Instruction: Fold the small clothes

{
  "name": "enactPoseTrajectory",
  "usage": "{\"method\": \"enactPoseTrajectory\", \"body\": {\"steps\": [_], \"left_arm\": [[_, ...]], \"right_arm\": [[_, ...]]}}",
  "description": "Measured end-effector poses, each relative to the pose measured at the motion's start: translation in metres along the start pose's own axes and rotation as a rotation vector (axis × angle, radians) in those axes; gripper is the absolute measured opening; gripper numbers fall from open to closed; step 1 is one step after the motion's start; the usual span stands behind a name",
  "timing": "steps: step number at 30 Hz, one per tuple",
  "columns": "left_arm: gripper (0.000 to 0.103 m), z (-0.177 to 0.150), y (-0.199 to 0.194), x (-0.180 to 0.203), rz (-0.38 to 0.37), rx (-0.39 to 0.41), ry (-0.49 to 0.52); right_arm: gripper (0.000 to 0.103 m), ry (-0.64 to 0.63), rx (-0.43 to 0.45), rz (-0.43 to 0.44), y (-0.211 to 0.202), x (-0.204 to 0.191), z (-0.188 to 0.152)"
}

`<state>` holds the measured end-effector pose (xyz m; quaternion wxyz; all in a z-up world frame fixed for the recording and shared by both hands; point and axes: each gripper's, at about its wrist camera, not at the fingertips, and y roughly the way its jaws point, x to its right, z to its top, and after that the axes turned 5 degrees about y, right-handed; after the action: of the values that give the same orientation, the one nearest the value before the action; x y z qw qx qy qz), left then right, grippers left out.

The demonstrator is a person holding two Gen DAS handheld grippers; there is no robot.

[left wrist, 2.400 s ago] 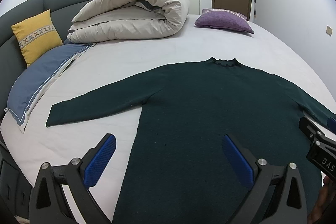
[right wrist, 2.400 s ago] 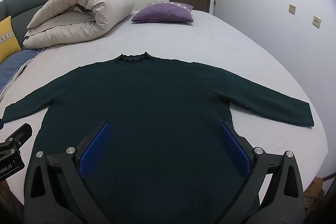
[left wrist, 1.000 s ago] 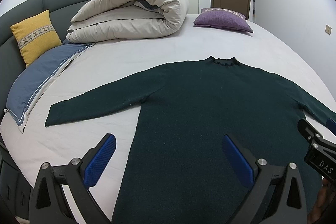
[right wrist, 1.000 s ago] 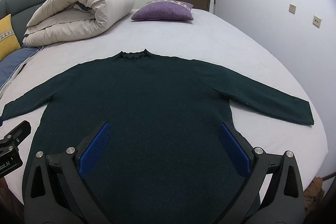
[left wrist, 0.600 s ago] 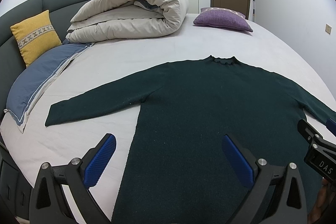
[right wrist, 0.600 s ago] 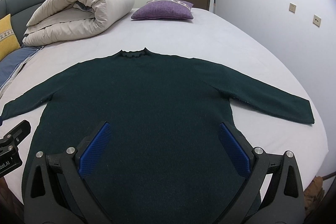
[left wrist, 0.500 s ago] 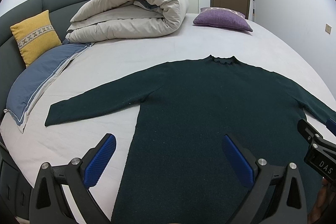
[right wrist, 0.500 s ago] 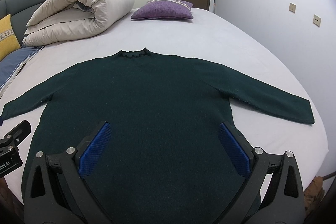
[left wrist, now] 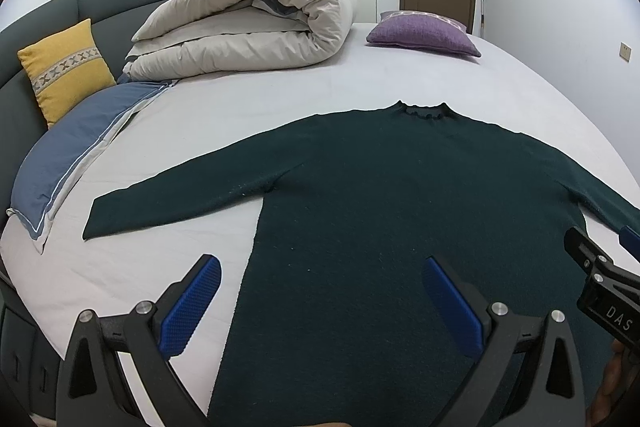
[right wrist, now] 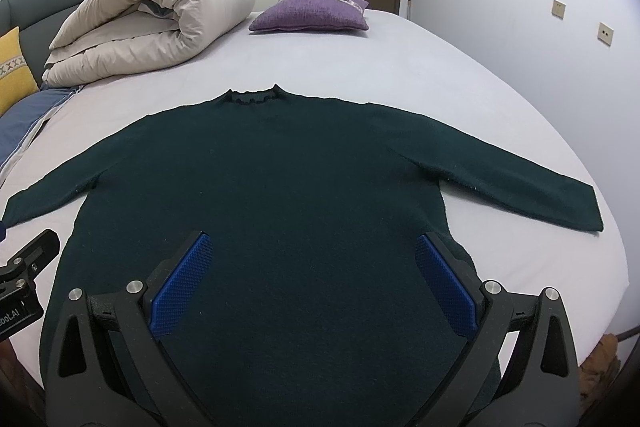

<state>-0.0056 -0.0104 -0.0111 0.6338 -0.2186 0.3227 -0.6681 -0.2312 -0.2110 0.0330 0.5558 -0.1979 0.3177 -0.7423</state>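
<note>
A dark green long-sleeved sweater (left wrist: 380,195) lies flat on the white bed, collar away from me, both sleeves spread out; it also shows in the right wrist view (right wrist: 280,179). My left gripper (left wrist: 320,303) is open and empty, above the sweater's lower left edge. My right gripper (right wrist: 312,283) is open and empty, above the sweater's lower body. The right gripper's tip (left wrist: 592,267) shows at the right edge of the left wrist view. The left gripper's tip (right wrist: 28,259) shows at the left edge of the right wrist view.
A rolled beige duvet (left wrist: 248,23) lies at the far left of the bed (left wrist: 240,107). A purple cushion (left wrist: 424,33) sits at the far end. A yellow cushion (left wrist: 66,67) and a blue pillow (left wrist: 68,151) lie by the grey headboard on the left.
Almost nothing differs. Both grippers stay open above the sweater's lower part, and the sweater lies as before.
</note>
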Motion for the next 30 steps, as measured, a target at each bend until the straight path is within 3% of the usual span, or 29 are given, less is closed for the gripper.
{"method": "enactPoseTrajectory", "body": {"steps": [8,14,20,27,30], "left_arm": [[0.103,-0.007,0.000,0.002,0.002,-0.009,-0.013],[0.103,-0.010,-0.002,0.000,-0.038,-0.020,-0.026],[0.103,-0.011,0.004,0.015,-0.006,-0.006,0.012],[0.103,0.000,0.026,0.044,0.052,-0.021,0.138],[0.103,0.004,0.032,0.049,0.098,-0.017,0.168]], "right_arm": [[0.103,-0.001,-0.007,0.003,0.003,0.000,0.003],[0.103,0.006,-0.011,0.003,0.005,0.003,0.004],[0.103,0.031,-0.025,0.001,0.013,0.024,0.008],[0.103,0.125,-0.042,-0.017,0.032,0.083,0.020],[0.103,0.237,-0.052,-0.031,0.044,0.144,0.027]]}}
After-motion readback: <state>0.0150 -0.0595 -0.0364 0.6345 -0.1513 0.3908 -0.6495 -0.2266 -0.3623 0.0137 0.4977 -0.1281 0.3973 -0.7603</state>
